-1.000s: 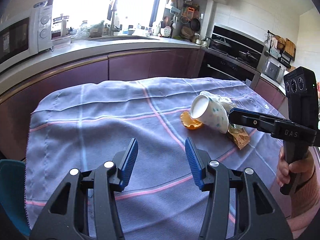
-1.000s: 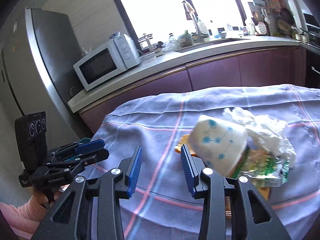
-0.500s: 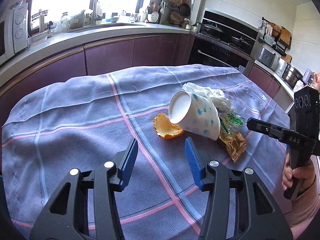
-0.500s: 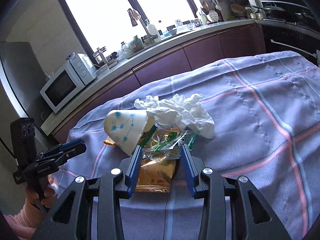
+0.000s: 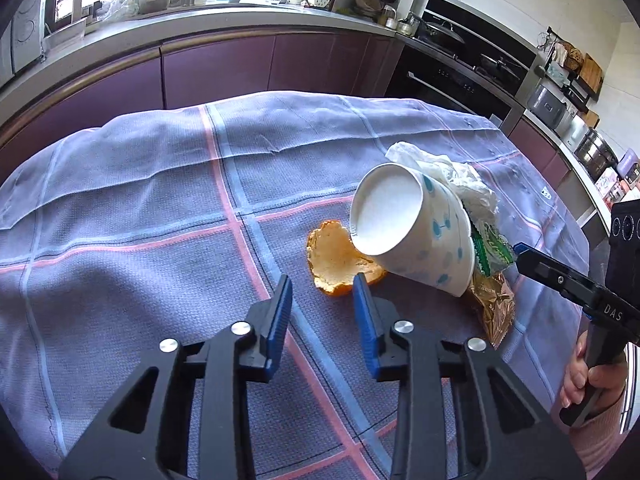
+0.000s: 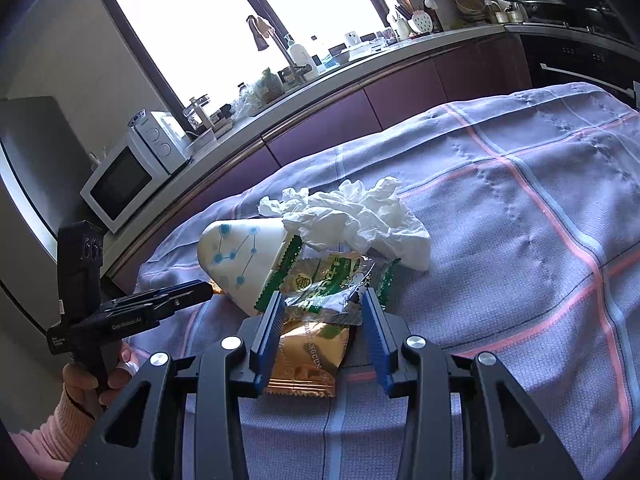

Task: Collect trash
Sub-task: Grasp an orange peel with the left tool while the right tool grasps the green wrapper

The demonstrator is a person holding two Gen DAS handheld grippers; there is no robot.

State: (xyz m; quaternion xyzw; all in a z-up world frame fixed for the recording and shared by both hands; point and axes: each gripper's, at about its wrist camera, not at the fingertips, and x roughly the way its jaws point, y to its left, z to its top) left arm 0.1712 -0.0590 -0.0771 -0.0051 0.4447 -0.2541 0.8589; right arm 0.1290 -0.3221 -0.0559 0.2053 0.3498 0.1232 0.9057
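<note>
Lying on its side on the cloth-covered counter, the paper cup is seen with its long axis slanting across the cloth, its base turned toward the left tongs and its mouth toward the wrappers. Just beneath the base an orange peel is spread flat. The left tongs' jaws have just been closing, with only cloth between them. The right tongs are held parted astride a green wrapper and gold packet, neither visibly pinched. A crumpled tissue is piled behind the cup.
</note>
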